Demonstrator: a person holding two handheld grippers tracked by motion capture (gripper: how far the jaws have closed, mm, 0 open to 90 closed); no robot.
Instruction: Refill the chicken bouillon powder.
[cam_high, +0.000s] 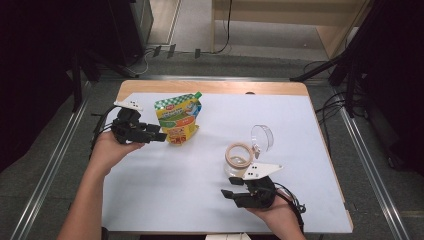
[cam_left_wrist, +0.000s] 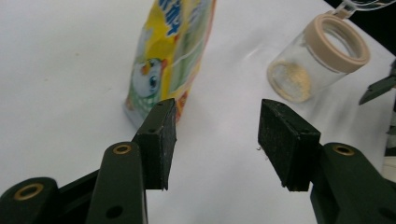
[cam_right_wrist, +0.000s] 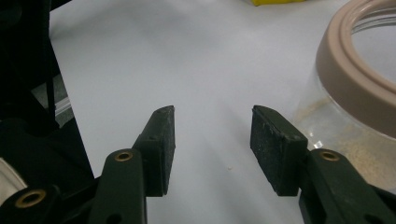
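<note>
— Standing by the table (cam_high: 150, 210), an onlooker sees a person holding a two-jaw gripper in each hand over its white top. What has the left gripper (cam_high: 159, 135) got?

— Nothing. Its jaws stand about half open, with bare table between the pads in the left gripper view. The pouch (cam_high: 178, 118), yellow and green with a green cap, stands upright toward the far left corner, and the left jaw tip sits just beside its lower edge, not pressing on it.

— And the right gripper (cam_high: 227, 194)?

— Empty too, jaws parted to much the same width. It hovers near the front edge, just beside the jar (cam_high: 238, 159), a clear one with a beige rim, its hinged lid (cam_high: 263, 138) swung up and back. A thin layer of pale powder lies in the bottom, seen in the right gripper view (cam_right_wrist: 355, 144).

— What could go wrong from here?

— To my eye, the pouch is the risk. It is tall, soft and standing on a narrow base, so a sideways nudge from that near jaw would tip it before the pads close. Pinched too low, it would likely fold over.

— The jar?

— It is open and unheld. If the right gripper bumps the glass instead of straddling it, the jar may skid toward the right edge, or the raised lid may drop shut.
</note>
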